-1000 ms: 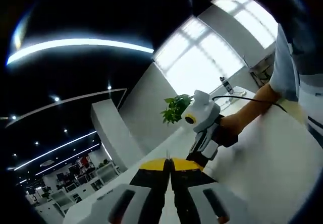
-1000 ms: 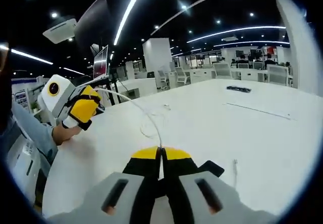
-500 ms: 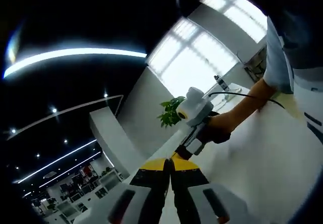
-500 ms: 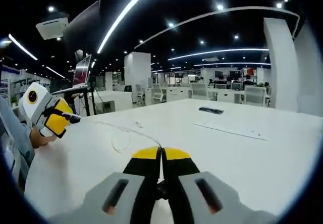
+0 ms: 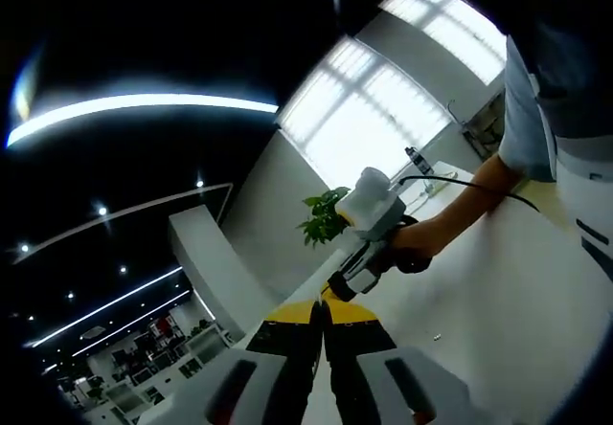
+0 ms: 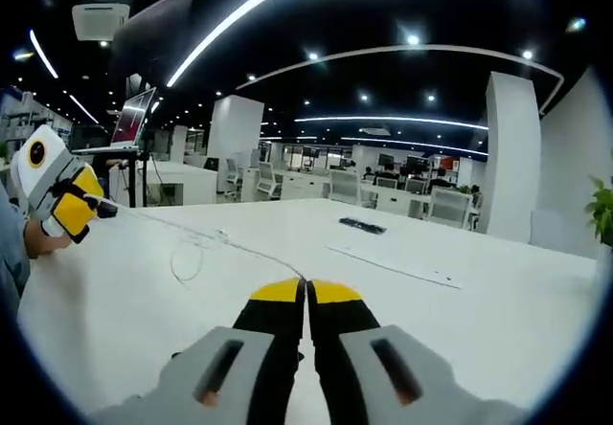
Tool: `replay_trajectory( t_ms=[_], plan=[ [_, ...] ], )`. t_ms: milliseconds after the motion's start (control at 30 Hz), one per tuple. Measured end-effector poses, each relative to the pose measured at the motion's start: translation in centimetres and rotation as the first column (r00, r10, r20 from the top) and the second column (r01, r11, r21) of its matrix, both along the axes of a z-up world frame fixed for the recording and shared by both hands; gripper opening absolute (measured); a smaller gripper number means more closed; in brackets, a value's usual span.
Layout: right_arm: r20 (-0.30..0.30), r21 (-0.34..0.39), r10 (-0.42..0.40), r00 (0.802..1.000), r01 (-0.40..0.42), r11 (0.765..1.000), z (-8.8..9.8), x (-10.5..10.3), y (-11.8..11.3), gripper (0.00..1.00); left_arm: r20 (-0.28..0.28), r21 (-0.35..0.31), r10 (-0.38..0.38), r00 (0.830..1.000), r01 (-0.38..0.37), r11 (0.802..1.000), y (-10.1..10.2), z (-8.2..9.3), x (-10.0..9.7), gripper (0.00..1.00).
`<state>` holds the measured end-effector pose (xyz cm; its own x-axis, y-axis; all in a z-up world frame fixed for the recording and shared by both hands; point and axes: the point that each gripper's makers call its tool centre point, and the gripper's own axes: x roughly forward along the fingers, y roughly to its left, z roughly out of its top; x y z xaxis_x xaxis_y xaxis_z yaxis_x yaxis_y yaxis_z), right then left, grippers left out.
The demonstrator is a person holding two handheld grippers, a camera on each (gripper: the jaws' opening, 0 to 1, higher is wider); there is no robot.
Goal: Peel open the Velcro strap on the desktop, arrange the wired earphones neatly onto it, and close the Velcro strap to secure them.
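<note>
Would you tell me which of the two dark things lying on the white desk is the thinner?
The long thin strip, nearer the right tool; the black bar behind it is shorter and thicker.

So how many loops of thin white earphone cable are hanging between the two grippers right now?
1: a single hanging loop of thin white earphone cable, over the white desktop, between the left hand-held gripper and the right hand-held gripper. The cable's far ends are too fine to trace.

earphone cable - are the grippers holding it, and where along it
Both appear to. The thin white earphone cable runs stretched from the shut right gripper to the left gripper; each seems to pinch it near an end, though the exact spot is too small to tell.
</note>
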<state>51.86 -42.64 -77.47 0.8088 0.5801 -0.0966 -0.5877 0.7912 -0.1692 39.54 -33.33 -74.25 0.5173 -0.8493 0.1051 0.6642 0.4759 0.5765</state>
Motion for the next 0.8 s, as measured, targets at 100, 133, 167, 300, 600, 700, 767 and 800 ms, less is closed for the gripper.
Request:
replay_trajectory(
  t_ms=[100, 133, 167, 300, 600, 700, 767, 800],
  plan=[
    [0.021, 0.0, -0.042, 0.999, 0.042, 0.999, 0.5, 0.5, -1.0, 0.04, 0.001, -0.003, 0.004, 1.0, -0.004, 1.0, 0.1, 0.1, 0.0, 0.06],
    [0.024, 0.003, -0.053, 0.998, 0.053, 0.999, 0.7, 0.6, -1.3, 0.04, 0.0, -0.006, 0.004, 1.0, -0.004, 1.0, 0.1, 0.1, 0.0, 0.06],
    [0.027, 0.008, -0.059, 0.998, 0.059, 0.998, 0.8, 0.7, -1.5, 0.04, 0.0, -0.008, 0.003, 1.0, -0.003, 1.0, 0.2, 0.2, 0.0, 0.06],
    [0.038, 0.032, -0.096, 0.995, 0.095, 0.995, 1.4, 1.0, -2.6, 0.04, -0.003, -0.004, 0.002, 1.0, -0.002, 1.0, 0.1, 0.0, 0.0, 0.06],
    [0.114, 0.059, -0.178, 0.977, 0.173, 0.983, 3.9, 1.2, -5.2, 0.04, -0.029, 0.004, -0.013, 0.999, 0.013, 1.0, -0.8, -0.7, -0.3, 0.06],
    [0.139, 0.078, -0.188, 0.972, 0.179, 0.981, 5.0, 0.9, -5.7, 0.04, -0.053, -0.001, -0.027, 0.998, 0.027, 1.0, -1.4, -1.1, -0.5, 0.06],
    [0.144, 0.09, -0.184, 0.972, 0.172, 0.981, 5.8, 0.7, -5.8, 0.04, -0.083, -0.012, -0.037, 0.996, 0.037, 0.999, -1.9, -1.4, -0.6, 0.06],
    [0.147, 0.094, -0.181, 0.972, 0.168, 0.981, 6.0, 0.6, -5.8, 0.03, -0.103, -0.021, -0.043, 0.994, 0.041, 0.999, -2.0, -1.5, -0.6, 0.06]
  ],
)
